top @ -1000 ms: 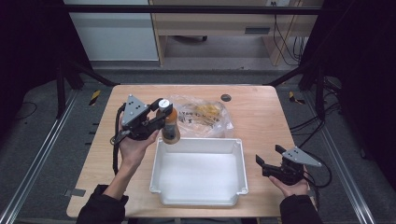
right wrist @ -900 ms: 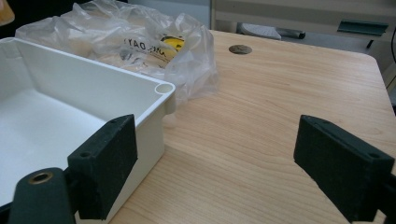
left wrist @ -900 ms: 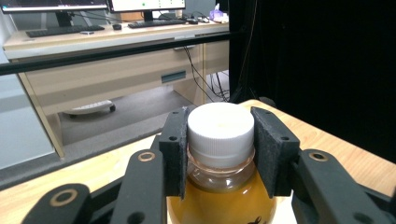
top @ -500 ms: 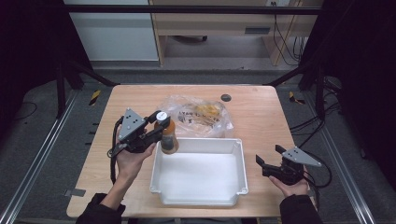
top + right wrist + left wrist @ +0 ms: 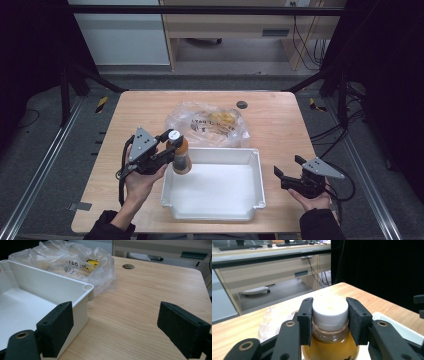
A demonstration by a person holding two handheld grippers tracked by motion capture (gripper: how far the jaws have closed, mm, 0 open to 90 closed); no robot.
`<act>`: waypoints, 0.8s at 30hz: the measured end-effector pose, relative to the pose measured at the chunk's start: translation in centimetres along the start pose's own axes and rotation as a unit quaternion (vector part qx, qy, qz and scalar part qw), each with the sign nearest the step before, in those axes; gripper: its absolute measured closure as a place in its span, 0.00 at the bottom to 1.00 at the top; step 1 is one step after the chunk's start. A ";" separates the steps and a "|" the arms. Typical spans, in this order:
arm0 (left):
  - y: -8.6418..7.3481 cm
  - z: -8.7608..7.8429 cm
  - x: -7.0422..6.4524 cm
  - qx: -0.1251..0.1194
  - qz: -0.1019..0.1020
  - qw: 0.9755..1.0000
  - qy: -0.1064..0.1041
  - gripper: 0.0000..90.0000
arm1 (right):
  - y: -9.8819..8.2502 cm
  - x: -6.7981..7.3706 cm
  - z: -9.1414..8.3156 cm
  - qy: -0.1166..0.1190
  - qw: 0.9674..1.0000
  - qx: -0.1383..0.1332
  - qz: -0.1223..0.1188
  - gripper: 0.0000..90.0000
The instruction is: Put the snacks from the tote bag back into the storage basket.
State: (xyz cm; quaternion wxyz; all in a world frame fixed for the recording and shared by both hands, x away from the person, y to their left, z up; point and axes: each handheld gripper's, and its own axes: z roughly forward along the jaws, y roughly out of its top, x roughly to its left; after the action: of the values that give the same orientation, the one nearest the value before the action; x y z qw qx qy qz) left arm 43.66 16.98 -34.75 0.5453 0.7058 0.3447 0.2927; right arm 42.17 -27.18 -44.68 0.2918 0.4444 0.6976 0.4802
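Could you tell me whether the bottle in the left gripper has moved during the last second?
Yes. The bottle has come toward the person, from beside the plastic bag to the white tray's near-left corner.

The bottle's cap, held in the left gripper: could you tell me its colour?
White; the cap shows best in the left gripper view, clamped between the jaws.

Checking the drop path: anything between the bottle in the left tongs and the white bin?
Nothing visible. The left tongs hold the bottle by its cap at the white bin's near-left corner rim; the bin's floor looks bare. The plastic bag lies behind the bin, out of the path.
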 end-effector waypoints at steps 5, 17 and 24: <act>-0.8 0.0 -0.1 0.011 -0.001 1.000 -0.001 0.66 | 0.0 0.0 -0.1 0.000 1.000 -0.001 0.000 0.15; -2.2 -0.2 -0.4 0.032 -0.003 0.999 0.003 0.66 | -0.1 0.1 -0.1 0.001 1.000 0.000 -0.003 0.15; -3.1 -0.1 -0.8 0.043 -0.003 0.999 0.002 0.66 | -0.1 0.1 -0.1 -0.001 1.000 0.001 -0.007 0.15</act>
State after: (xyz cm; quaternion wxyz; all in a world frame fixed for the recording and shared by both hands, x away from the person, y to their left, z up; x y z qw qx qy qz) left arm 42.59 16.89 -37.77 0.5144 0.7271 0.3602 0.2775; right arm 42.00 -27.14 -44.72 0.2955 0.4401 0.7009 0.4772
